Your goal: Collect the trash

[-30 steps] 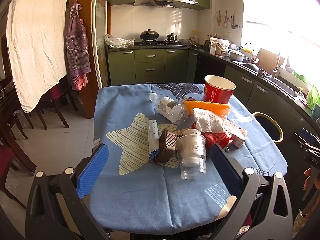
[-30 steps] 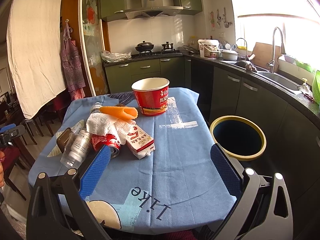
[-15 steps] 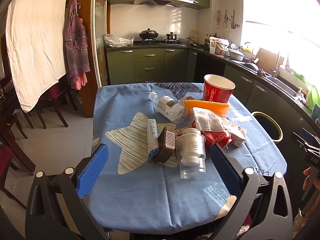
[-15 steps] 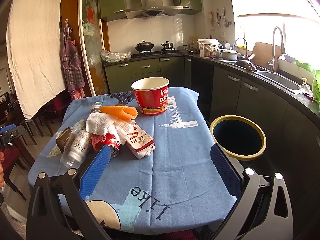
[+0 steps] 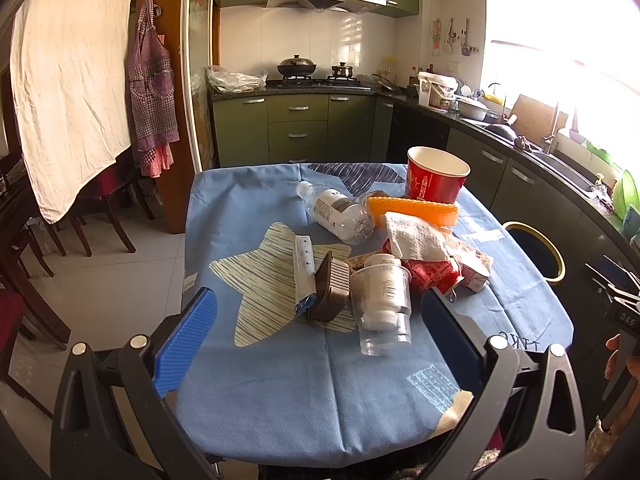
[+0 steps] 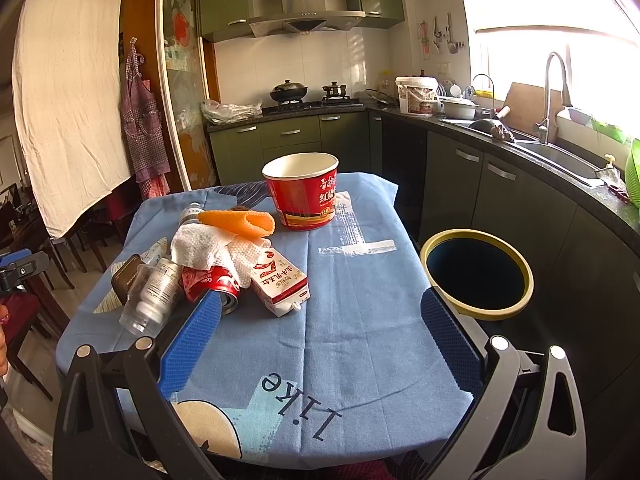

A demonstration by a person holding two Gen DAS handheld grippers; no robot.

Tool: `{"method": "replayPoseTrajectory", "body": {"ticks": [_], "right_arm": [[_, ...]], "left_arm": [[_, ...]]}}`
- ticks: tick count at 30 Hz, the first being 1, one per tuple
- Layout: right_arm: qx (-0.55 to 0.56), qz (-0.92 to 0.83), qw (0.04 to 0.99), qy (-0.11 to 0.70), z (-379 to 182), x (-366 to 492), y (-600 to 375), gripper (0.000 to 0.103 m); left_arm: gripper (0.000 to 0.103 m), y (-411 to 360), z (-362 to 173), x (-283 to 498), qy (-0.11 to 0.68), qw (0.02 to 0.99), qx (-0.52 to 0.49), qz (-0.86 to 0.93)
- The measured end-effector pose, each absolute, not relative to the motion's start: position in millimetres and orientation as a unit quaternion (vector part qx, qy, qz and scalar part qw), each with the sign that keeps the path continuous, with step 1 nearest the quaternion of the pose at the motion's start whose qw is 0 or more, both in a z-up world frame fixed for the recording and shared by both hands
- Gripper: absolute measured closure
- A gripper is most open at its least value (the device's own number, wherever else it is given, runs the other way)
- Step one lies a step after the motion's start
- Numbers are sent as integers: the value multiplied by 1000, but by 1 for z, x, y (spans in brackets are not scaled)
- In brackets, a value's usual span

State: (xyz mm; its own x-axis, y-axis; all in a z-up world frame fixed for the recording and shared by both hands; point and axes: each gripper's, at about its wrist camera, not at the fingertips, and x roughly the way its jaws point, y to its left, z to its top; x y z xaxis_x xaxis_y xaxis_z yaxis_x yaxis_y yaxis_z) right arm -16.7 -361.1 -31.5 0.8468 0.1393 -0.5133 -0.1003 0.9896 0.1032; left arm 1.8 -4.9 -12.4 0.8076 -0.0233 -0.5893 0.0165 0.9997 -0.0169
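On the blue-clothed table (image 6: 360, 320), a red paper bowl (image 6: 302, 192), milk carton (image 6: 280, 280) and crushed cola can (image 6: 210, 282) lie beside the yellow-rimmed bin (image 6: 478, 274), while the left gripper (image 5: 320, 344) and right gripper (image 6: 320, 344) gape wide, holding nothing.

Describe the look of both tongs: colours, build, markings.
Both alike. Left tongs and right tongs: two flat blue pads with a fine grid texture, set on black plastic frames with triangular cut-outs and round silver screw heads. No cables or sleeves show. White lettering on black hardware at the left view's right edge, partly legible.
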Motion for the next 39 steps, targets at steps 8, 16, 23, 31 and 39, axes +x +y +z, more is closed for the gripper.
{"method": "replayPoseTrajectory", "body": {"ticks": [8, 16, 23, 31, 39], "right_arm": [[36, 62, 960, 270, -32, -16, -361, 4], [36, 61, 960, 271, -32, -16, -361, 4], [36, 62, 960, 272, -34, -15, -360, 4], [37, 62, 959, 274, -36, -14, -360, 4], [36, 66, 958, 278, -39, -10, -359, 4]], "left_arm": [[6, -5, -13, 2, 310, 951, -5, -10], [6, -5, -13, 2, 310, 951, -5, -11], [6, -5, -13, 2, 311, 950, -5, -11], [6, -5, -13, 3, 311, 950, -5, -11], [6, -6, -16, 4, 315, 949, -6, -12]]}}
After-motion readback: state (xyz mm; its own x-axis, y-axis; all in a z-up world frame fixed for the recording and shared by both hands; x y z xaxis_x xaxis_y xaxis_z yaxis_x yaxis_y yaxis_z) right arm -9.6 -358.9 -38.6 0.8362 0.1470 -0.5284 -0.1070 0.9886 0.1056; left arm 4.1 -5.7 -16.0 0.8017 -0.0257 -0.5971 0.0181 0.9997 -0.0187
